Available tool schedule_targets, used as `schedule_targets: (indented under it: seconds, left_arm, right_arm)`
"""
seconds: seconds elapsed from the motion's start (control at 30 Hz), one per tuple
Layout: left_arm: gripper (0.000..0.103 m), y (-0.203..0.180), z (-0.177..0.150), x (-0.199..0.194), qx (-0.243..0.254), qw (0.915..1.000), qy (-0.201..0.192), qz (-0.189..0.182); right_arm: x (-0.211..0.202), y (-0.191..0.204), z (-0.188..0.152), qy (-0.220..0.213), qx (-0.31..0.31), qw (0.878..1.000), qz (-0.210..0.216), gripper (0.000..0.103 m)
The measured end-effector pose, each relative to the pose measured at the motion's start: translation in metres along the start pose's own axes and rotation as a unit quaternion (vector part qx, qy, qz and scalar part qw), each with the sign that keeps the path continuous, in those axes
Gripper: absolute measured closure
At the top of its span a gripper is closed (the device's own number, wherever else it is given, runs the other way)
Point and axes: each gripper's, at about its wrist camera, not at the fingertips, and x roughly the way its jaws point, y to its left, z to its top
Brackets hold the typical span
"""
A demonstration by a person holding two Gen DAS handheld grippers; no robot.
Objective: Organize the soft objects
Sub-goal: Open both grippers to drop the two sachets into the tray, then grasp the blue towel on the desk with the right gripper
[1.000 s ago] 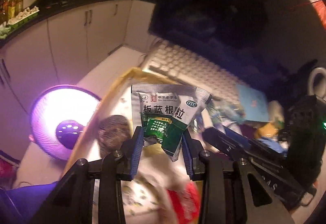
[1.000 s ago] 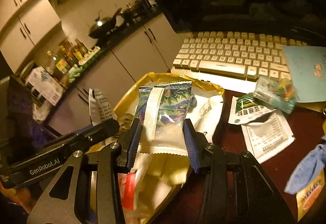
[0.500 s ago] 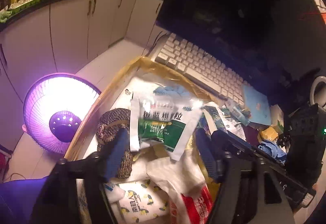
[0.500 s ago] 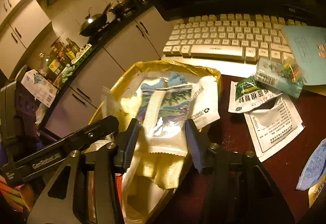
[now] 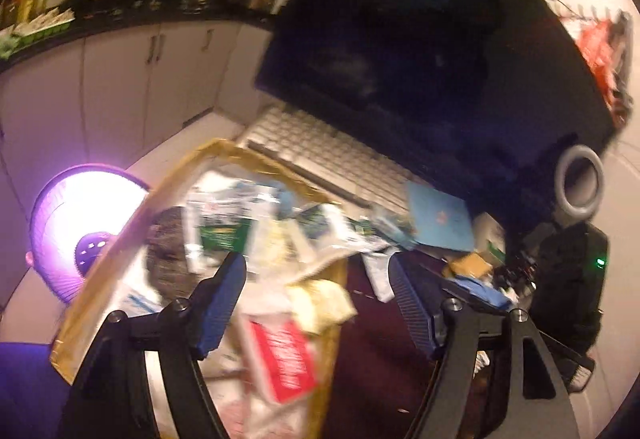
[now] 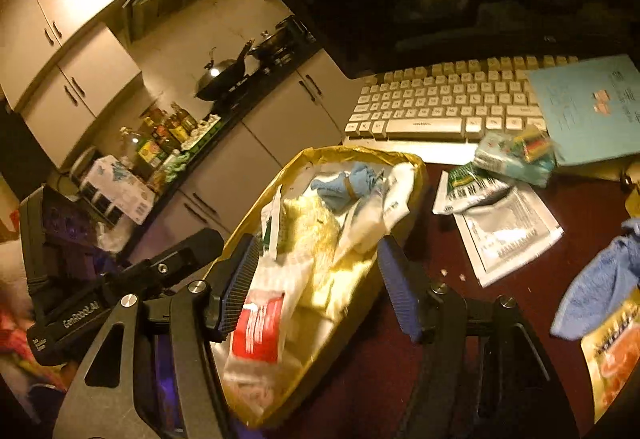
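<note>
A gold-lined bag [image 6: 360, 155] lies open at the desk's left edge, full of soft packets. My left gripper [image 5: 318, 279] hovers open above it. The green-and-white sachet [image 5: 224, 227] lies loose in the bag beyond its fingers, beside a dark woven pad [image 5: 168, 255]. My right gripper [image 6: 316, 259] hangs over the same bag with its jaws opening and nothing pressed between the pads. A pale yellowish packet [image 6: 308, 223] rests in the bag below it. A blue cloth [image 6: 344, 187] and a red-and-white packet [image 6: 258, 327] also lie inside.
On the dark red desk right of the bag lie silver sachets [image 6: 504, 231], a small colourful packet [image 6: 516, 155], a blue cloth [image 6: 600, 279] and an orange packet [image 6: 612, 359]. A white keyboard [image 6: 440, 99] and monitor [image 5: 420, 39] stand behind. A glowing heater [image 5: 80, 231] stands on the floor.
Both grippers opened and let go of their packets, which dropped into the gold bag. Both grippers then pulled back and swung rightward; the left view is blurred.
</note>
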Motion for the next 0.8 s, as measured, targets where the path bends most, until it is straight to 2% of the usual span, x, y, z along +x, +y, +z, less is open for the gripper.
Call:
schedule_targets:
  seconds: [0.13,0.33,0.53,0.63,0.7,0.8]
  left_arm:
    - [0.029,-0.030,-0.008,0.008,0.033,0.9992,0.015,-0.019]
    - [0.029,-0.051,-0.021,0.024,0.047,0.9976,0.036,-0.037]
    - [0.029,-0.059,-0.033,0.029,0.057,0.9960,0.053,-0.044]
    - [0.029,-0.062,-0.034,0.032,0.061,0.9954,0.059,-0.044]
    - [0.029,-0.062,-0.035,0.033,0.061,0.9953,0.060,-0.045]
    - [0.029,-0.063,-0.036,0.036,0.061,0.9950,0.064,-0.046]
  right_arm:
    - [-0.020,-0.025,-0.004,-0.007,0.027,0.999,-0.017,0.040]
    - [-0.053,-0.070,0.005,-0.016,0.059,0.994,-0.086,0.040]
    - [-0.094,-0.113,0.023,-0.057,0.108,0.976,-0.180,0.040]
    - [-0.109,-0.125,0.029,-0.077,0.112,0.957,-0.257,0.040]
    - [-0.105,-0.134,0.031,-0.061,0.113,0.947,-0.295,0.041]
    - [-0.087,-0.149,0.028,-0.020,0.118,0.946,-0.303,0.041]
